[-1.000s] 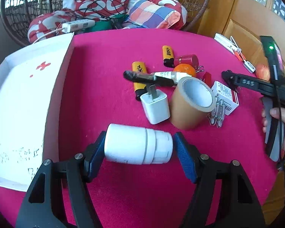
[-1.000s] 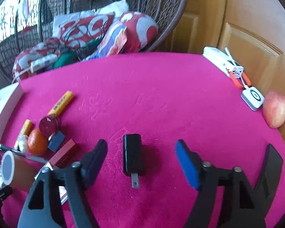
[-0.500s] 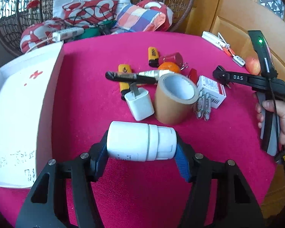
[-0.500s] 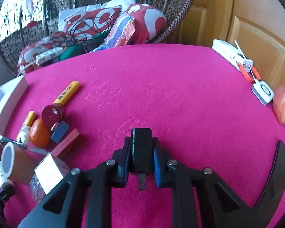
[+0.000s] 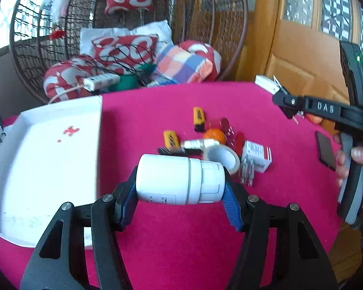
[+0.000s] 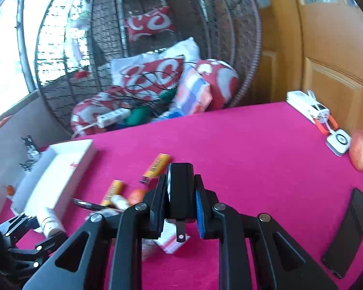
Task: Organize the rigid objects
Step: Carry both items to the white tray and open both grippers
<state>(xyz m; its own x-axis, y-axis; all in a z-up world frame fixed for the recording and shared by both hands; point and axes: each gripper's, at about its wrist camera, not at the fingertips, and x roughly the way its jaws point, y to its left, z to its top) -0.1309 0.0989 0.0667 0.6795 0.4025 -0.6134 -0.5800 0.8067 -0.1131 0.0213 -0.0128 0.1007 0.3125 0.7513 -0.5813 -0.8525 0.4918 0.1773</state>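
Home setting, likely a living room or enclosed balcony; big wicker hanging egg chair (image 6: 157, 48) behind the table, stuffed with red-and-white cushions (image 6: 152, 77) and a plaid pillow (image 5: 184, 64); panelled wooden door (image 6: 331, 72) with patterned glass on the right; bright window (image 6: 2, 60) on the left; table under a pink cloth (image 6: 242, 145) scattered with household odds: lighters (image 5: 198, 118), tape roll (image 5: 223, 157), an apple (image 6: 361, 149).

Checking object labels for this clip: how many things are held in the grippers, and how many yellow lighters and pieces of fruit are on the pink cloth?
Held things: 2 (white bottle in left gripper, black charger in right gripper)
Yellow lighters: 2
Fruit: 2 (small orange, apple)
Total: 6
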